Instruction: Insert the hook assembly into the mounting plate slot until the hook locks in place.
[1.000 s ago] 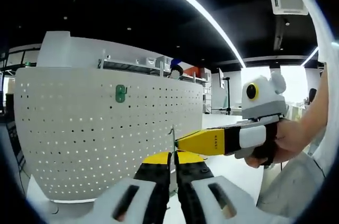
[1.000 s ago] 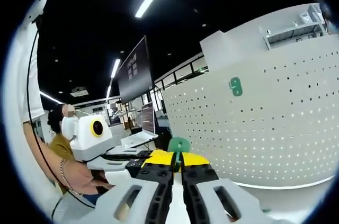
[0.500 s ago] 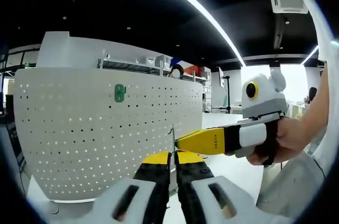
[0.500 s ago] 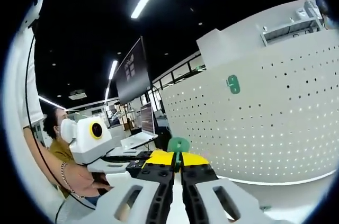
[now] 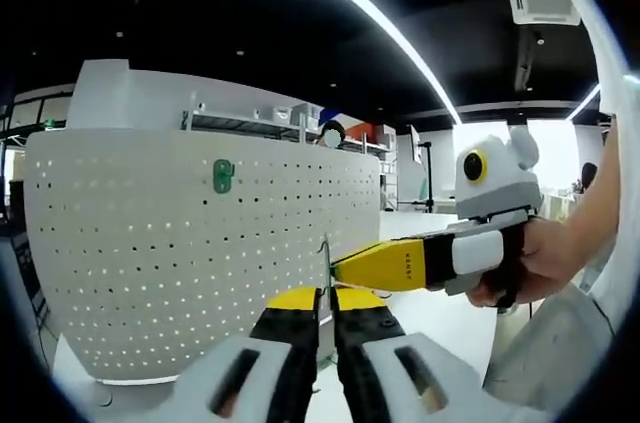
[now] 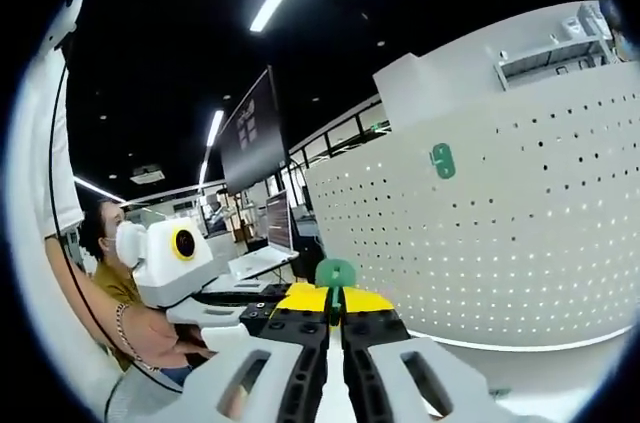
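Both the left gripper (image 5: pixel 322 305) and right gripper (image 6: pixel 335 305) pinch the green hook (image 6: pixel 335 274) nearly shut, well short of the pegboard (image 6: pixel 500 213), so a twist could cock it.

Little can be read. In the left gripper view, the yellow jaw tip of the right gripper (image 5: pixel 330 268) carries a short line of small dark letters on its side, too small to make out. In the right gripper view, the large dark hanging screen (image 6: pixel 250 133) shows a pale grid, with no legible characters.
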A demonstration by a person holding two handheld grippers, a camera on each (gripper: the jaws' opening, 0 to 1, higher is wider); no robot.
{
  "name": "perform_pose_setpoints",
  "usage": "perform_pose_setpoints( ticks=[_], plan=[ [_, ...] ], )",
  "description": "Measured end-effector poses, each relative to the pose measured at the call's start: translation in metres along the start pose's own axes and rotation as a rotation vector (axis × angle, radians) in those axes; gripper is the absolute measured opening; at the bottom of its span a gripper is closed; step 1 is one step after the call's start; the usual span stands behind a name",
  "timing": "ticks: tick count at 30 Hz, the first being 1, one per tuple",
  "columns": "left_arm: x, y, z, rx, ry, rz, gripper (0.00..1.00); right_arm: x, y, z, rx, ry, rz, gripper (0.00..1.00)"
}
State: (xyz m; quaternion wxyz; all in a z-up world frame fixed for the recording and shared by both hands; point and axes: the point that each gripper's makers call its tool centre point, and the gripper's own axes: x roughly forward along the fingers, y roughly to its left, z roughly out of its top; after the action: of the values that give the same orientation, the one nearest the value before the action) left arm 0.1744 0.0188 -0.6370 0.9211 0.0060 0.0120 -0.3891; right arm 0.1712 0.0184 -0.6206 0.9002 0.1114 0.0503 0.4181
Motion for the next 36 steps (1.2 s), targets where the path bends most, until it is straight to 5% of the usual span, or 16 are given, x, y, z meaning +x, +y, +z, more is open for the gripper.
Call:
perform_pose_setpoints(
  ticks=[16, 22, 36],
  plan=[
    [0.006, -0.012, -0.018, -0.047, 0.075, -0.075, 0.7, 0.0, 0.0, -0.001, 0.017, -0.001, 0.005, 0.0],
    [0.007, -0.008, -0.025, -0.057, 0.108, -0.07, 0.87, 0.0, 0.0, 0.0, 0.017, -0.005, 0.004, 0.0],
    [0.006, -0.013, -0.034, -0.014, 0.146, -0.09, 0.85, -0.002, -0.005, 0.0, 0.006, 0.003, -0.01, 0.0]
  ],
)
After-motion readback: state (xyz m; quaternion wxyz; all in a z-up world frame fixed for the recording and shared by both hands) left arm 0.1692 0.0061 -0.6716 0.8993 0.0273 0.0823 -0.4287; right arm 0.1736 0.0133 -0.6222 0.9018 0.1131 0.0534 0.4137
